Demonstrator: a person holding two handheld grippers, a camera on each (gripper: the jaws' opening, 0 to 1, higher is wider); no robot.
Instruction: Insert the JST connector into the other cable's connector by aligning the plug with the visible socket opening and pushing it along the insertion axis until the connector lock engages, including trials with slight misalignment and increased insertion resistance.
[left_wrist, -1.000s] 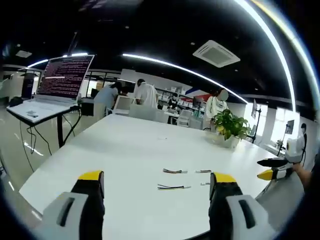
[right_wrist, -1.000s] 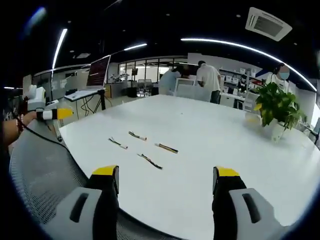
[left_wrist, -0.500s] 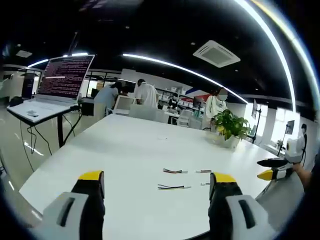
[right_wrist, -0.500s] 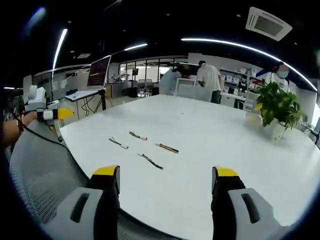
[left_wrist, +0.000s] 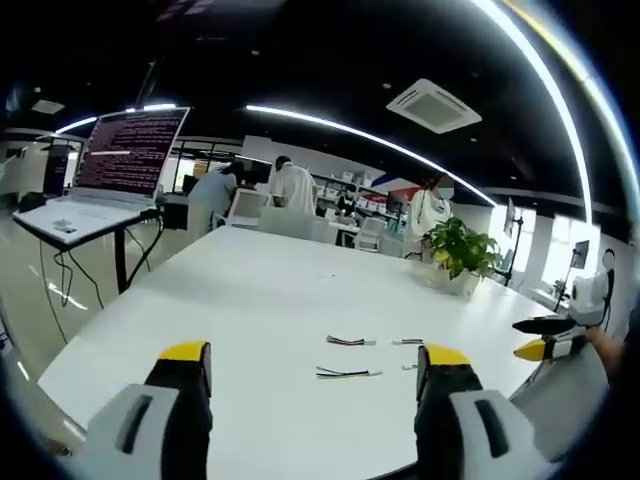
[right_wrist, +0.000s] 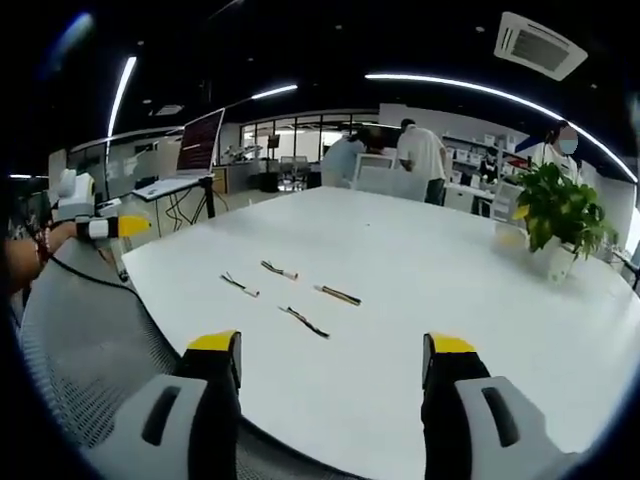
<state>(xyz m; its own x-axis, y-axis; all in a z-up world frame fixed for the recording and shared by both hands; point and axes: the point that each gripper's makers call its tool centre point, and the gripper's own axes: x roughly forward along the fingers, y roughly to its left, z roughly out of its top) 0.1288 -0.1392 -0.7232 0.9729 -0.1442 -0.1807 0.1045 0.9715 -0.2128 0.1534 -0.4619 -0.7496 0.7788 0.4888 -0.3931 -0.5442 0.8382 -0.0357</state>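
Several short JST cables lie on the white table (left_wrist: 250, 300). In the left gripper view, one multicoloured cable (left_wrist: 347, 374) lies nearest, another cable (left_wrist: 349, 342) just beyond it, and a short one (left_wrist: 406, 342) to the right. In the right gripper view the cables (right_wrist: 303, 321) (right_wrist: 339, 294) (right_wrist: 279, 269) (right_wrist: 238, 285) lie spread on the table (right_wrist: 430, 270). My left gripper (left_wrist: 314, 372) is open and empty, held before the table's near edge. My right gripper (right_wrist: 331, 362) is open too, with nothing between its jaws. Each gripper shows at the other view's edge: the right gripper (left_wrist: 548, 338), the left gripper (right_wrist: 100, 226).
A potted plant (left_wrist: 460, 255) (right_wrist: 558, 215) stands at the table's far side. A laptop (left_wrist: 110, 170) sits on a stand to the left. People stand at desks in the background. A grey mesh chair (right_wrist: 90, 330) is under my right gripper.
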